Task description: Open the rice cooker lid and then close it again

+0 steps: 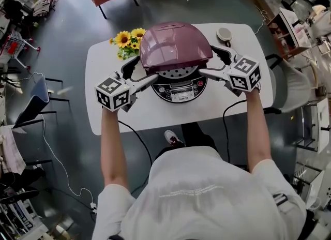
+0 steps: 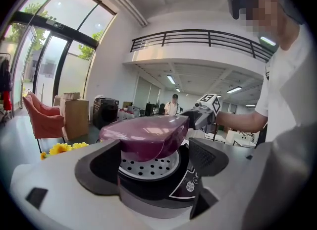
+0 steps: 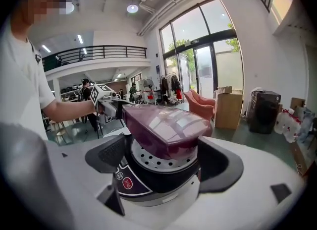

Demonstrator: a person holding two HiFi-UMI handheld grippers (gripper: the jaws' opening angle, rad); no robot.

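While lid [image 1: 175, 45] ajar, sunflowers [image 1: 129, 40] just beside

Materials and finish, as seen
Rice cooker lid [image 1: 175, 45]: smooth glossy plum plastic, showing reflections. Perforated inner plate [image 1: 178, 72]: matt silvery metal by look. Cooker body [image 1: 178, 93]: glossy black plastic. Table [image 1: 103, 115]: smooth matt white top.
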